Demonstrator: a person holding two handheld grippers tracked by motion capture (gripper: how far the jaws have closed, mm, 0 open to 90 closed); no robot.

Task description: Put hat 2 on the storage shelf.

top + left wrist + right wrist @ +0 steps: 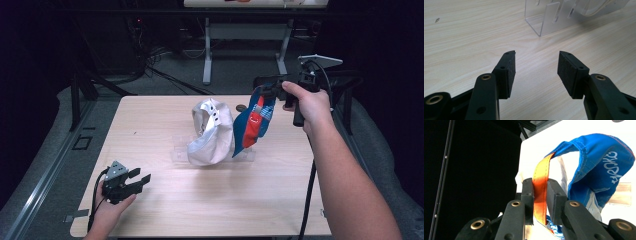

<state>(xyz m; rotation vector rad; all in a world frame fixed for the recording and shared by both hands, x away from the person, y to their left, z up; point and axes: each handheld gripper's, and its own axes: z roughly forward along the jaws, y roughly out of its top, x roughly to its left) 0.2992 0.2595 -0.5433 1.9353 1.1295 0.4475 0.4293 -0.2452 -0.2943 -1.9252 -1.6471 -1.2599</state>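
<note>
A: At the far right of the table, what is your right gripper [267, 89] closed on, and how much of it can you make out?

B: In the right gripper view your jaws are pinched shut on the orange strap [540, 192] of a blue fabric cap with an orange and white front [254, 122]. The lower end of the strap drops out of sight behind the jaws. White lettering [613, 168] runs along the blue cloth, but it sits turned and cannot be read. From the high view the cap hangs in the air, just beside the white one, with its lower edge near the table.

A: And the stand in the middle?

B: A clear acrylic rack with slotted upright panels [180, 150] rests on the pale wood-grain table [210, 205]. A white fabric cap with small eyelet holes [212, 132] leans in it, crown bulging forward, and hides most of the rack. In the left gripper view the rack [554, 17] is cut off by the top edge, and its slots show through glossy walls.

A: My left gripper?

B: Your left gripper [141, 178] lies low at the near left corner of the table, well apart from the rack. Its jaws stand wide apart with nothing between them, and the matte black pads [567, 72] look rough, like foam.
</note>
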